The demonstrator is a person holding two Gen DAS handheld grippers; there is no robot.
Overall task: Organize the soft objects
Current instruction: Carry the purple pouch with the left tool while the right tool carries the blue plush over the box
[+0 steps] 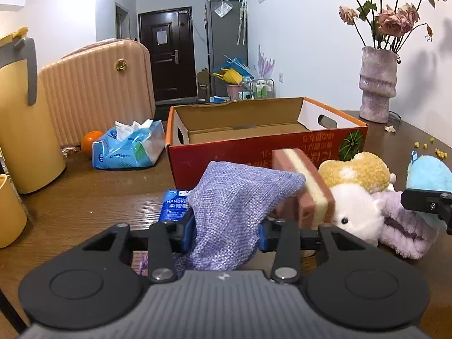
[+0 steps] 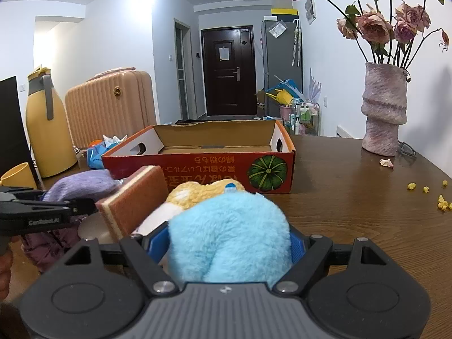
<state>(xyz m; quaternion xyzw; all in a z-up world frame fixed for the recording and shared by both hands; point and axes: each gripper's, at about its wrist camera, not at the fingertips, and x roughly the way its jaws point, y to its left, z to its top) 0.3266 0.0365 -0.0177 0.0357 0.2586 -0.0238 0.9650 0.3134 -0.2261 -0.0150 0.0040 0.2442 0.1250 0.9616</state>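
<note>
While your left gripper [image 1: 227, 236] pinches the purple burlap pouch [image 1: 234, 212] and your right gripper [image 2: 230, 247] clamps the blue plush [image 2: 228, 231], the wooden table [image 2: 353, 206] carries a cardboard box [image 2: 197, 158] facing the hallway door [image 2: 228, 70].

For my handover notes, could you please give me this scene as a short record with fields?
left gripper: shut on purple pouch
right gripper: shut on blue plush
box: open, nothing seen inside, behind the soft things
sponge: tilted, beside pouch
yellow plush: in front of box
white plush: lying by sponge
lilac cloth: right of white plush
table: wooden, yellow crumbs at right
vase: upright, far right, dried roses
</note>
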